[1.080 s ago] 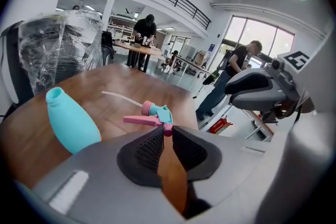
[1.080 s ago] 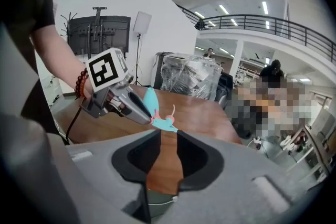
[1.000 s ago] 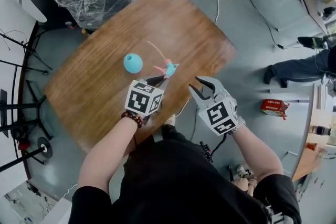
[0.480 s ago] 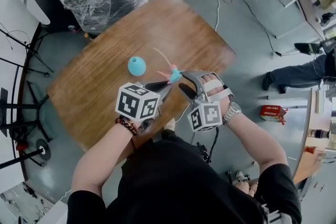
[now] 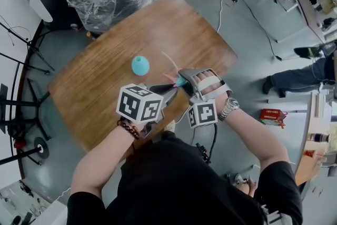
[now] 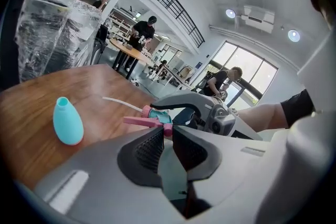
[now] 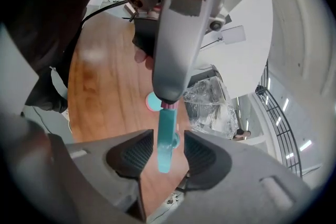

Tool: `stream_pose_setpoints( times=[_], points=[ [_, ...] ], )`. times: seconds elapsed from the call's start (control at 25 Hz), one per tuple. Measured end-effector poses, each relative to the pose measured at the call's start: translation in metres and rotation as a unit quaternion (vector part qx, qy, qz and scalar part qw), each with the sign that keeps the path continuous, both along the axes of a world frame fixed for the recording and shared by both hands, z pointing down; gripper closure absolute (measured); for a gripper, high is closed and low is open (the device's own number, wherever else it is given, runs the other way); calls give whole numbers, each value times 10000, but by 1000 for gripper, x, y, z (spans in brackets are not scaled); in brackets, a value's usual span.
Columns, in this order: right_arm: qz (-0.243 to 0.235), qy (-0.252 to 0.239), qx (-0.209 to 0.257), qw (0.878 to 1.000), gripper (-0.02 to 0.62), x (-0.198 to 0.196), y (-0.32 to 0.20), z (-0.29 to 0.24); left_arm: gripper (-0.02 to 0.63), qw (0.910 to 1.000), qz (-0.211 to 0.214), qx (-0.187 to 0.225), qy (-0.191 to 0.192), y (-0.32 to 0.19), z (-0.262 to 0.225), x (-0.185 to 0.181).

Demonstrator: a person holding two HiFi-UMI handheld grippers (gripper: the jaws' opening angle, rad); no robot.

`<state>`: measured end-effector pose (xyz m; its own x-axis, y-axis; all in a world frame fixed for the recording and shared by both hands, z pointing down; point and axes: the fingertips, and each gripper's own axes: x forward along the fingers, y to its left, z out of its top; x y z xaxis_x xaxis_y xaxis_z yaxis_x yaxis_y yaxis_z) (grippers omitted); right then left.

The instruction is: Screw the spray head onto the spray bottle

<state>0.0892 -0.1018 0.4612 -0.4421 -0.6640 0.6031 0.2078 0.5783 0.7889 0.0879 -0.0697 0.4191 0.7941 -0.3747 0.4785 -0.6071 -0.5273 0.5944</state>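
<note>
A: Spray head?
B: Centre frame. Left gripper is pinching its pink end; right gripper jaws, just narrowing, are flanking its teal part without touching it.
A: Spray bottle?
B: Sitting on the table, left of centre.

You work in bright, even light; ceiling lamps and the far window glare white. Both gripper views bend at their dark edges, and shadows are soft.
</note>
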Motion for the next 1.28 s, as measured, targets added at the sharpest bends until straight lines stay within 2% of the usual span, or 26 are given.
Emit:
stream_pose_setpoints(
  times=[0.2,0.32,0.52,0.68,0.84,1.04,1.28],
  points=[
    [-55,144,190,9997,472,-1,-2,1,535,10000,62,-35,61,3,-2,4],
    [-37,157,157,9997,475,-1,-2,1,534,9999,77,-28,76,3,-3,4],
    [76,-133,-251,9996,477,-1,-1,4,516,9998,83,163,40,3,-7,1],
    [378,-444,-763,9954,477,5,-1,3,431,9992,65,391,-7,3,-12,-7],
    [730,-777,-1247,9865,477,10,-5,0,410,9975,-38,675,-189,-1,-12,-25],
    [1093,-1124,-1733,9723,477,15,-6,-10,396,9933,-407,925,-564,-12,-1,-59],
    [1550,-1518,-2420,9457,477,23,-7,-17,362,9818,-941,1077,-1248,-32,35,-100]
  ],
)
